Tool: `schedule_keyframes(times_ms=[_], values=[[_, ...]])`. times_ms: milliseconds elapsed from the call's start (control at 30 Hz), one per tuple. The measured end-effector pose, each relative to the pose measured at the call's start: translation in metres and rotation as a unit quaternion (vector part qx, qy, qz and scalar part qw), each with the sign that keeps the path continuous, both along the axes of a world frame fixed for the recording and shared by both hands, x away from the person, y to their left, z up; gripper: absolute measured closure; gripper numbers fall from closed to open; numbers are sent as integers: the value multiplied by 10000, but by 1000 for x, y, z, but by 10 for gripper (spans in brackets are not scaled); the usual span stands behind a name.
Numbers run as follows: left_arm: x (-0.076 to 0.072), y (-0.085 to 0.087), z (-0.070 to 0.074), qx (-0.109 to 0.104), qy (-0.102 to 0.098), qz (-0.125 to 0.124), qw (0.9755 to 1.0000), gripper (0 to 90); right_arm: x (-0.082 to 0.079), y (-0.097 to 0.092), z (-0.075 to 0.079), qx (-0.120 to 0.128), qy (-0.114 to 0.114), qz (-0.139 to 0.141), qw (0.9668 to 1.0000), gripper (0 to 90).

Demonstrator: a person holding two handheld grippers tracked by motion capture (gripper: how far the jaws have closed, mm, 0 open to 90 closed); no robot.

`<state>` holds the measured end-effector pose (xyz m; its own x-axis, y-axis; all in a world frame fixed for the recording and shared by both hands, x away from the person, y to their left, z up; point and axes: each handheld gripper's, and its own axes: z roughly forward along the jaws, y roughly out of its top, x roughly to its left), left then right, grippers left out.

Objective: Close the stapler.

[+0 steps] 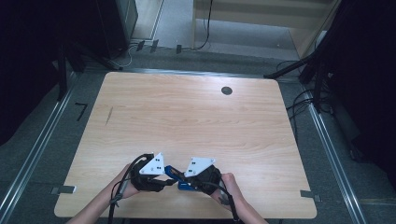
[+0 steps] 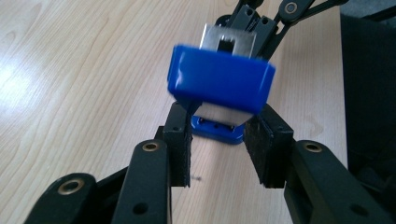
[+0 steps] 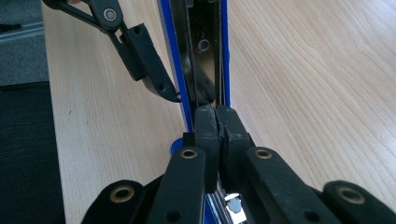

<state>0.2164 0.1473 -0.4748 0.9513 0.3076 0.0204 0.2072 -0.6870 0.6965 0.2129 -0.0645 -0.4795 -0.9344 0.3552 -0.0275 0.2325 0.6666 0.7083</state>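
Note:
A blue stapler [image 1: 174,174] with a bright metal inside hangs between my two grippers, just above the wooden table's [image 1: 187,116] front edge. In the left gripper view the stapler's blue end [image 2: 219,84] faces the camera. My left gripper [image 2: 218,135] has a pad against each side of its lower part. In the right gripper view the stapler [image 3: 203,46] runs away from me, its metal channel showing. My right gripper [image 3: 217,116] is shut tight on a thin part of its near end. One of the left gripper's fingers [image 3: 149,65] touches the stapler's blue side.
A small dark round grommet [image 1: 227,90] sits in the tabletop at the back right, and a thin dark mark [image 1: 109,115] lies at the left. The person's hands [image 1: 229,186] are at the table's front edge. Cables and dark stands surround the table on the floor.

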Motion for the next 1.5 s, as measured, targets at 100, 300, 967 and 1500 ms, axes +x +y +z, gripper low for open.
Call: schedule_keyframes(times_ms=[100, 300, 967, 1500], values=[[1, -3, -2, -89, 35, -11, 10000, 642, 0, -3, 0, 19, -7, -6, 10000, 900], [1, -7, -3, -125, 10, -27, 9999, 646, 0, -6, 1, 46, -5, -50, 10000, 900], [1, -24, -12, -264, -92, -86, 9996, 653, 1, -19, -1, 27, 88, -243, 9997, 880], [1, -37, -17, -203, -97, -33, 9997, 649, 2, -41, 9, 127, 173, -506, 9985, 833]])
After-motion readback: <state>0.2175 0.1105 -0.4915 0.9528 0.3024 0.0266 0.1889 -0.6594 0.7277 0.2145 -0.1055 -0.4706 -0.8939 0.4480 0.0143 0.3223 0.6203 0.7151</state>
